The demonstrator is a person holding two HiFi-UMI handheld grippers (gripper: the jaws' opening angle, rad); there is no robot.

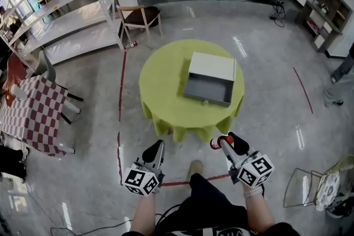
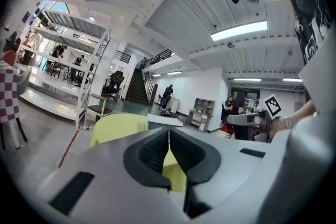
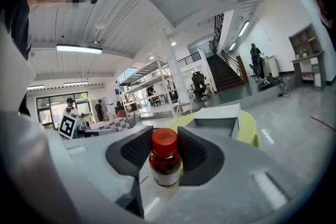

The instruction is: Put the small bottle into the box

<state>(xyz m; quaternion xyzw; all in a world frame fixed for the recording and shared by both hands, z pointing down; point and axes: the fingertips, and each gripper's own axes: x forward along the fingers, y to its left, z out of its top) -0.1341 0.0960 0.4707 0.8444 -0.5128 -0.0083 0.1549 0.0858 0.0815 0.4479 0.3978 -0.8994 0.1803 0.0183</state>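
- My R gripper [image 3: 164, 140]: fingers clamped on small bottle [image 3: 165, 161], red cap up.
- L gripper [image 2: 168, 139]: fingers together, nothing btwn.
- Box [image 1: 208, 89] open on desk [image 1: 160, 85].

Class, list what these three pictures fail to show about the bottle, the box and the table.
- Label print on the bottle: too small and blurred in the right gripper view.
- Body of the bottle, head view: hidden by the right gripper; only the red cap shows.
- Floor of the box, right gripper view: behind its near wall.
- Legs of the table, head view: under the cloth.
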